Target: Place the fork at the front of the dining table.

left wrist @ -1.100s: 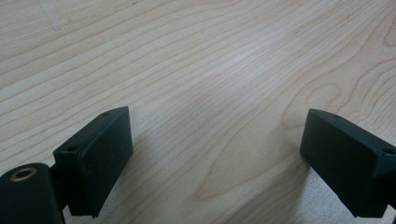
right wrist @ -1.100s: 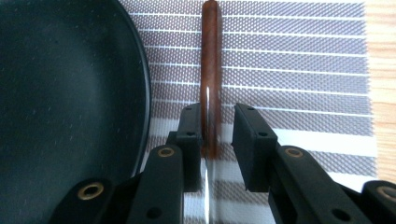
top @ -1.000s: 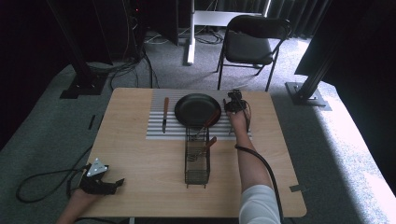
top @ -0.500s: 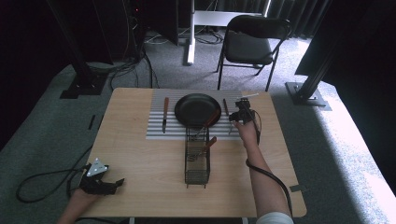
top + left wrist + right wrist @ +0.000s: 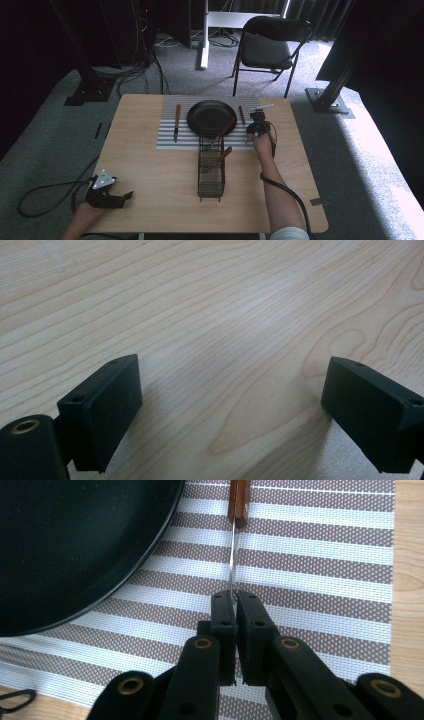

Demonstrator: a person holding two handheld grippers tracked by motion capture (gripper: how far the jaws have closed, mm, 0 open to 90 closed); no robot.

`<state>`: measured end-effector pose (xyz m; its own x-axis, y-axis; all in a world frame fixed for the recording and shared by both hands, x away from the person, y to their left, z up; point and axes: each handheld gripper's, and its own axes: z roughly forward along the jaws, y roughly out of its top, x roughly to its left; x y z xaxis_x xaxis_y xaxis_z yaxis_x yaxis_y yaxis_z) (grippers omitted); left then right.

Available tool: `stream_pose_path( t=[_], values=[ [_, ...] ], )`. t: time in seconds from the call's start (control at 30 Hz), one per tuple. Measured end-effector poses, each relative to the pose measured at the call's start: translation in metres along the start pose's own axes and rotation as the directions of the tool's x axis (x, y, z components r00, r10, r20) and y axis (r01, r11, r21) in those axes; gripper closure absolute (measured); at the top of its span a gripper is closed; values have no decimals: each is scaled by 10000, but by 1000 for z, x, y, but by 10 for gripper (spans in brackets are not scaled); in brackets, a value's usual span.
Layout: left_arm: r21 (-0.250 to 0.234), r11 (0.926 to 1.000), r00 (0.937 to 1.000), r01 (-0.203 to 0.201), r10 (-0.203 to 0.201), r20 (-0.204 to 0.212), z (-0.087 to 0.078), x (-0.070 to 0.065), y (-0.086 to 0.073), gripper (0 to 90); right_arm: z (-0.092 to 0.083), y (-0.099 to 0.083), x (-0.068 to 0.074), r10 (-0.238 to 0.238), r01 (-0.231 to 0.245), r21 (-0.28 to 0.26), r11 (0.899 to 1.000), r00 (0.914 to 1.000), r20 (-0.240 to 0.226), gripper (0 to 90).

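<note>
1. While the right tongs (image 5: 234, 605) pinch the thin metal blade of a wooden-handled knife (image 5: 233, 555), it lies on the striped placemat (image 5: 320, 575) just right of the black pan (image 5: 75, 545).
2. Left tongs (image 5: 230, 410) rest wide open, empty, over the bare table (image 5: 210, 300).
3. Risk, judged: held by the blade's end alone, the knife could pivot or slip and strike the pan's rim.
4. High view adds the wire rack (image 5: 211, 170) holding utensils; the right gripper view alone resolves the grip.

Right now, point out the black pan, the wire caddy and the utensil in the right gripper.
black pan (image 5: 210, 116), high view, its dark inside.
wire caddy (image 5: 210, 186), high view, its near end.
utensil (image 5: 238, 500), right gripper view, its wooden handle.
</note>
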<state>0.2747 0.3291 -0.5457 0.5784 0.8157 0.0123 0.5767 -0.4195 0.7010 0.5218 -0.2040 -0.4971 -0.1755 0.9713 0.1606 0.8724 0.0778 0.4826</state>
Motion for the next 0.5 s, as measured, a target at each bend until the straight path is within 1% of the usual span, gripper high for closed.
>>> stream_pose_path(
  t=[0.07,0.13,0.23,0.3,0.37,0.4,0.43,0.47,0.5],
  values=[
    [1,10000,10000,-2,2,0,0,0,0,93,0,0,-1,0,0,-27,10000,9998,217,870],
    [1,10000,10000,-2,2,-1,0,0,0,92,1,-1,-5,171,-170,-44,9998,9997,197,870],
    [1,10000,10000,0,0,0,0,0,0,92,1,-2,-9,230,-231,28,9997,9991,355,868],
    [7,10000,10000,-1,1,-2,0,0,0,92,2,-3,-12,252,-254,63,9997,9989,400,833],
    [0,10000,10000,-1,1,-1,0,0,0,92,1,-5,-15,429,-430,15,9991,9983,391,809],
    [0,10000,10000,2,-2,-5,0,0,0,92,0,-6,-17,501,-500,-40,9987,9977,466,802],
    [-2,10000,10000,7,-7,-15,0,0,0,92,-1,-7,-19,578,-576,-71,9983,9974,426,774],
    [-1,10000,10000,15,-15,-19,0,0,0,92,-2,-8,-21,639,-637,-88,9979,9974,344,768],
    [-2,10000,10000,17,-17,-21,0,0,0,92,-4,-9,-22,631,-626,-142,9979,9973,372,769]
  ],
)
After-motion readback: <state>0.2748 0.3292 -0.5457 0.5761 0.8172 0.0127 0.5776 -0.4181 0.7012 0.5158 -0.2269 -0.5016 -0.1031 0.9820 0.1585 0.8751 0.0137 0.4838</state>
